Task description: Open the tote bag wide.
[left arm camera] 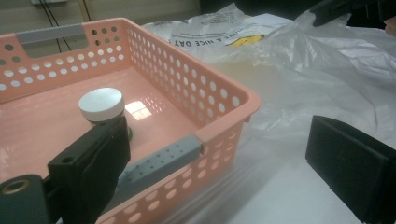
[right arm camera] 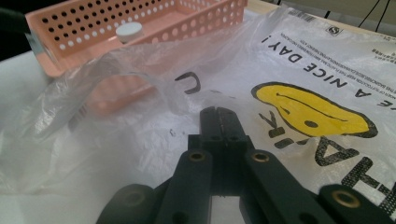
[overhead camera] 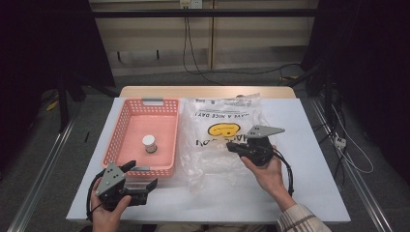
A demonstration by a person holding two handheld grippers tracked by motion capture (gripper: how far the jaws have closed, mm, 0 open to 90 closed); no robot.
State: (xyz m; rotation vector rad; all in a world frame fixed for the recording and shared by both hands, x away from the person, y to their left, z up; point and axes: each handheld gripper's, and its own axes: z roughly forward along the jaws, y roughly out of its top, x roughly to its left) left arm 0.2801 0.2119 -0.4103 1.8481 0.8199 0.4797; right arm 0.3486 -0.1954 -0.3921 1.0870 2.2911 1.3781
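Observation:
A clear plastic bag [overhead camera: 212, 164] printed with a yellow smiley face lies on the white table, right of a pink perforated basket [overhead camera: 116, 140]. In the basket stands a small jar with a white lid [overhead camera: 149, 143]. My right gripper [overhead camera: 231, 146] rests over the bag's middle, and in the right gripper view its jaws [right arm camera: 219, 114] are shut on a pinch of the bag's film [right arm camera: 303, 70], which stands up in folds around them. My left gripper [overhead camera: 140, 175] sits at the basket's near right corner, open [left arm camera: 219, 177], with the basket's corner [left arm camera: 224, 93] between its jaws and the jar [left arm camera: 101, 105] beyond.
The white table top [overhead camera: 314, 159] has bare room to the right of the bag and along its near edge. Cables run over the floor behind and to the right. Metal rails flank the table on both sides.

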